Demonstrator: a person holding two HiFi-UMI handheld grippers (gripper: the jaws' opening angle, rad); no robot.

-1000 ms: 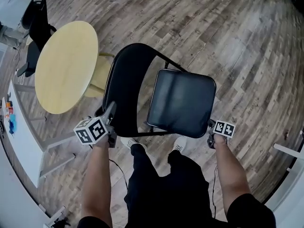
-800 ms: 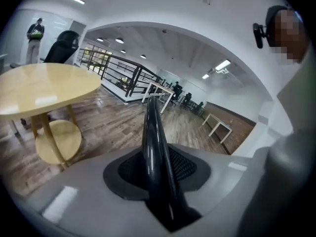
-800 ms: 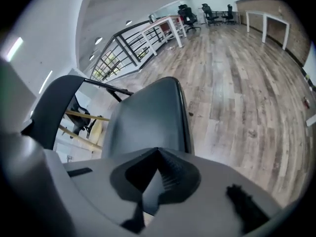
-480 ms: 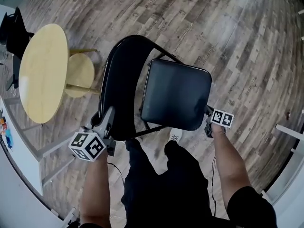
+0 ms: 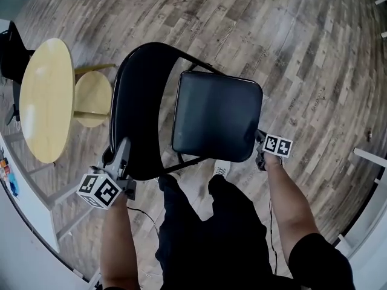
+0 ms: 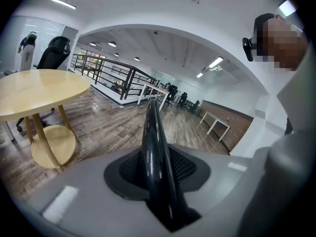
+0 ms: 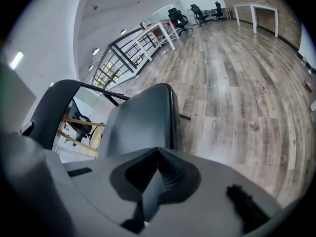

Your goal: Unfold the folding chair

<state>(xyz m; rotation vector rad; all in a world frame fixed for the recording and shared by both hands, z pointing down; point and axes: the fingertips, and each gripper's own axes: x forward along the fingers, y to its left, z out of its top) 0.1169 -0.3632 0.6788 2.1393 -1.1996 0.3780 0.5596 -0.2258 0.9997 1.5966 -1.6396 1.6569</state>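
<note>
Fingers (image 6: 84, 201) of the left gripper (image 6: 158, 169) are clamped on the black backrest (image 6: 152, 132) of the folding chair (image 5: 136, 89). They have just been closing onto its rim, which is seen edge-on between them. On the right gripper (image 7: 158, 181) the fingers (image 7: 222, 167) are pinched almost together on the thin near edge of the seat (image 5: 217, 116), which stretches away ahead of them. The chair is thus held between the two pairs of fingers, over the wooden floor (image 5: 302, 53).

Its legs are mostly hidden under seat and backrest from above. Only one black bar (image 5: 188, 162) is made out below the seat, and whether the feet touch the floor cannot be told. One white shoe (image 5: 222, 169) is seen behind the seat.

Counted: one folding chair, two grippers, and one round yellow bench (image 5: 42, 98) beyond the left fingers, with one lower shelf (image 5: 94, 98). An office chair (image 5: 9, 53) past the bench is cut off at the frame edge.
</note>
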